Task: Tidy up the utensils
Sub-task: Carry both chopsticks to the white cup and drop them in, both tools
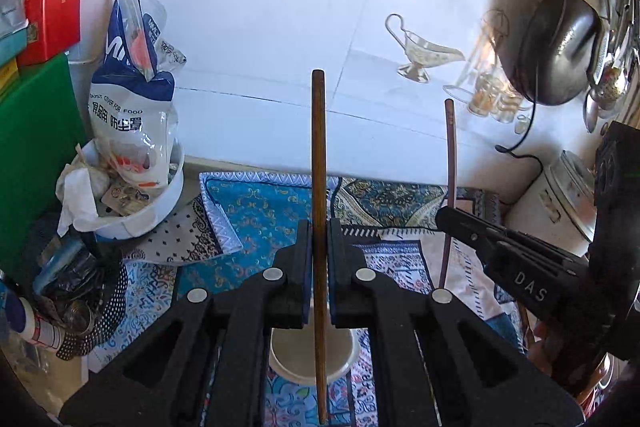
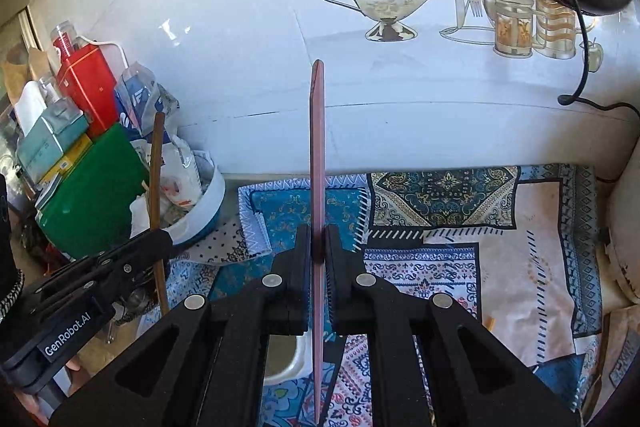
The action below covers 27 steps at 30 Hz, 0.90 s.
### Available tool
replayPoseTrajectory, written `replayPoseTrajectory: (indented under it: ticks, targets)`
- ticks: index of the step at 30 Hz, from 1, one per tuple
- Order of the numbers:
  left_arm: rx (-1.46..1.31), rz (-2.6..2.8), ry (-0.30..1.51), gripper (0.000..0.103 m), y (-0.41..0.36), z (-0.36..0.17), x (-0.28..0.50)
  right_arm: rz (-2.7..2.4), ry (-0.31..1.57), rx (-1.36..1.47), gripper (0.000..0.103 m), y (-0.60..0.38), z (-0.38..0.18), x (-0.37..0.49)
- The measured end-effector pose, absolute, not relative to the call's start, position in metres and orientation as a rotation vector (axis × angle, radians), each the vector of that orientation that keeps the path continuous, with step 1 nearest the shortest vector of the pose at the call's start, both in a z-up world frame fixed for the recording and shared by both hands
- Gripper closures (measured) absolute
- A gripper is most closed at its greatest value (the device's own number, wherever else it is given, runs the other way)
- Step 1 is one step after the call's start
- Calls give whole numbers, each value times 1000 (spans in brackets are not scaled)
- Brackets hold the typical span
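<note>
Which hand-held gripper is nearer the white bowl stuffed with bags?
Left. The left hand-held gripper sits right in front of the white bowl; the right hand-held gripper is farther off, over the patterned cloth.

Brown stick (image 1: 319,155), pinkish-brown stick (image 2: 317,155), blue paisley-patterned cloth (image 2: 500,227), green board (image 2: 96,195).

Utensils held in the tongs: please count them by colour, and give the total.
Dark brown wooden stick, in the left tongs: 1
Flat reddish-pink stick, in the right tongs: 1
Total: 2
</note>
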<state>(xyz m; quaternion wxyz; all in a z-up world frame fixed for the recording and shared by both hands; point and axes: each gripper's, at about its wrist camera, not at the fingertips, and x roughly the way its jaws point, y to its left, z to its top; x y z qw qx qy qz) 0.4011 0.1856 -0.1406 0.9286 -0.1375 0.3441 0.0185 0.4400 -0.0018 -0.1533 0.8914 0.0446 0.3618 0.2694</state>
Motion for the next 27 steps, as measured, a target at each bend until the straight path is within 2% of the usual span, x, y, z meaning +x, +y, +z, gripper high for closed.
replayPoseTrajectory:
  ticks: [17, 27]
  targets:
    - [-304, 41, 649, 98, 207, -188, 433, 511, 739, 154, 97, 43, -184, 461]
    - [-296, 16, 740, 98, 208, -221, 430, 530, 785, 82, 97, 45, -203, 448]
